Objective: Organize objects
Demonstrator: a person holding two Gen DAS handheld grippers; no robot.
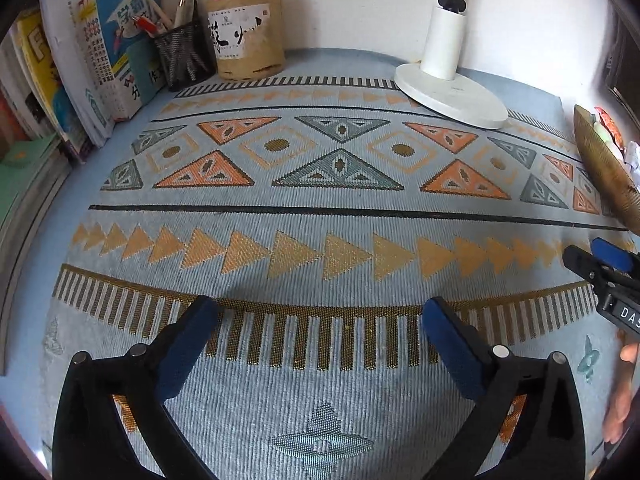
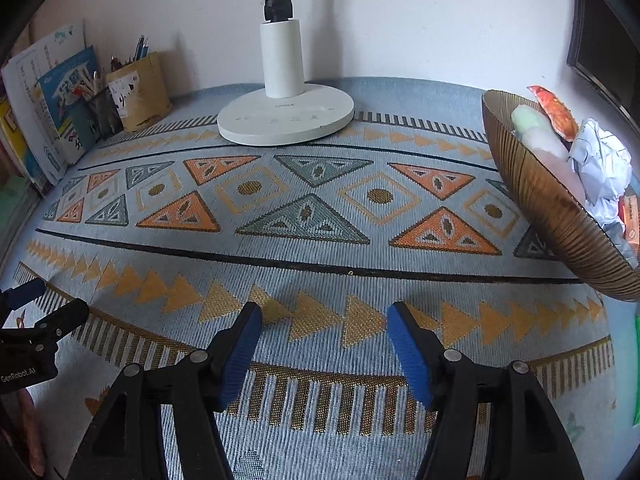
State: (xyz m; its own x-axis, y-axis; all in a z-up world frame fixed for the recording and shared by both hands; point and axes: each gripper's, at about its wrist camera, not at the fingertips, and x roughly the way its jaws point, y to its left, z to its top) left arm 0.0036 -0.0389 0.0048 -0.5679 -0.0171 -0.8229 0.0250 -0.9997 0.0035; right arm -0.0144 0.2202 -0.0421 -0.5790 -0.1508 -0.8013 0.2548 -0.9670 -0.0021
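Note:
My left gripper point(image 1: 320, 312) is open and empty, low over the patterned blue cloth point(image 1: 320, 216). My right gripper point(image 2: 324, 316) is open and empty too, over the same cloth point(image 2: 320, 240); it also shows at the right edge of the left wrist view point(image 1: 592, 256). A brown ribbed bowl point(image 2: 560, 216) at the right holds crumpled white paper point(image 2: 600, 164), an orange wrapper point(image 2: 556, 112) and pale soft items. A black mesh pen cup point(image 1: 184, 56) and a brown paper pen holder point(image 1: 248, 36) with pens stand at the back left. Books point(image 1: 116, 48) lean at the left.
A white lamp base point(image 1: 452, 88) stands at the back centre, also in the right wrist view point(image 2: 286, 120). The wall runs behind it. The bowl's edge point(image 1: 604, 172) shows at the right in the left wrist view. A green flat item point(image 1: 24, 156) lies by the books.

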